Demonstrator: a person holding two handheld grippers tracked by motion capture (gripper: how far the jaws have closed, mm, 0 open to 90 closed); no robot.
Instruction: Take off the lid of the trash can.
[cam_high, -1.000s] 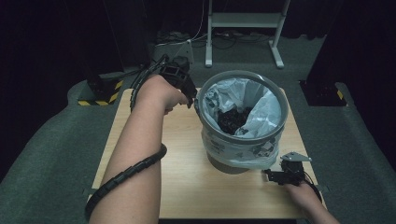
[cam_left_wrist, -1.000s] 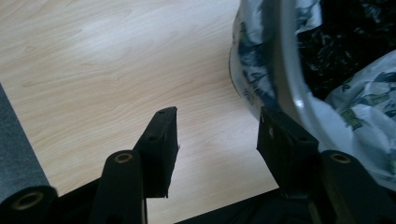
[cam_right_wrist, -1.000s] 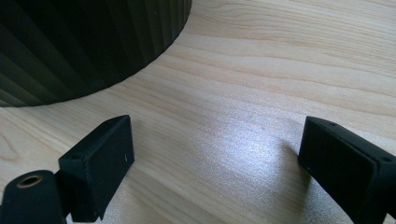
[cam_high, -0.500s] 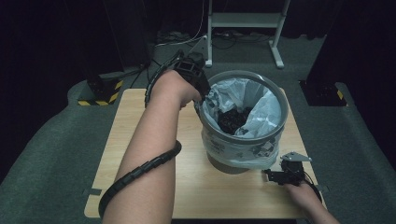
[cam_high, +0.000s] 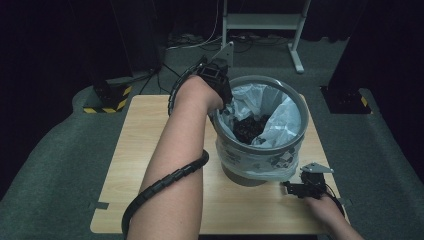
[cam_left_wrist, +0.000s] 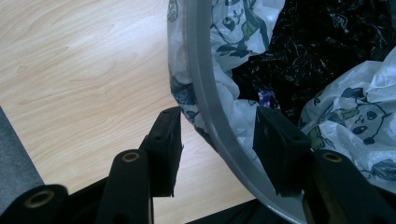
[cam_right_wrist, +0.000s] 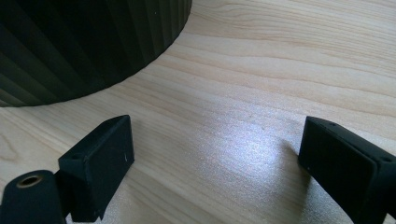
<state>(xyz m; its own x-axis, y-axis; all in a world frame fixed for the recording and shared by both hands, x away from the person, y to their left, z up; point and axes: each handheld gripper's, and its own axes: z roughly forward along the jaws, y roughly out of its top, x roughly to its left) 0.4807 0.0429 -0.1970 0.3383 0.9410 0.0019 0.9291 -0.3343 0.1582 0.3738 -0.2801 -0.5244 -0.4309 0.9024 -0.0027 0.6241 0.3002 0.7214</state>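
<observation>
While the left gripper (cam_left_wrist: 217, 140) reached over the far-left rim of the grey bin (cam_high: 295, 107), its jaws straddled that rim, one outside above the tabletop (cam_high: 150, 145) and one inside against the printed white liner (cam_left_wrist: 369, 116); they had just been closing a little, yet gaps showed on both sides of the rim. The bin stood toward the right of the tabletop with crumpled black plastic (cam_high: 247, 129) inside, and the right gripper (cam_right_wrist: 212, 161) rested wide open on the wood just beside the bin's dark ribbed base (cam_right_wrist: 84, 42)

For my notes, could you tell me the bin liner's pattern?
White bin liner printed with cartoon pandas, clearest in the left gripper view.
</observation>
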